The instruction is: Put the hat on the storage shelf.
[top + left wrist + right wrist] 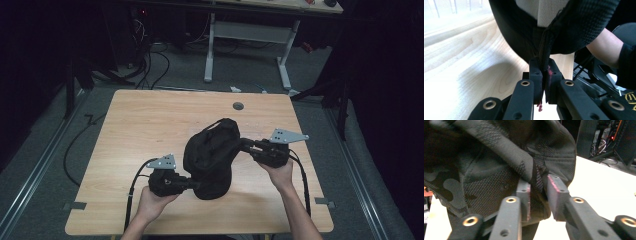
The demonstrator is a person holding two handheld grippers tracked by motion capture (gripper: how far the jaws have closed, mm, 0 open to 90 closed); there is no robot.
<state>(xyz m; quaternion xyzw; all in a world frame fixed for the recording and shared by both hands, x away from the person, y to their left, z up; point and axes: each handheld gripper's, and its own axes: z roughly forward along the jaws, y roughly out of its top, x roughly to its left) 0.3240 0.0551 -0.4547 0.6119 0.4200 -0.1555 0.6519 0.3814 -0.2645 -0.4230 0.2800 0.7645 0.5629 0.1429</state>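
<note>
Black fabric bag (212,156), partly mesh-textured, sits at the middle of the wooden table (140,125), bunched up. Left gripper (192,184) at the bag's near-left corner; jaws clamped tight on a folded seam (545,62). Right gripper (246,145) at the bag's right side; jaws narrow, fabric between them, full pinch cannot be told. Round grey hole (238,106) beyond the bag, well apart.
</note>
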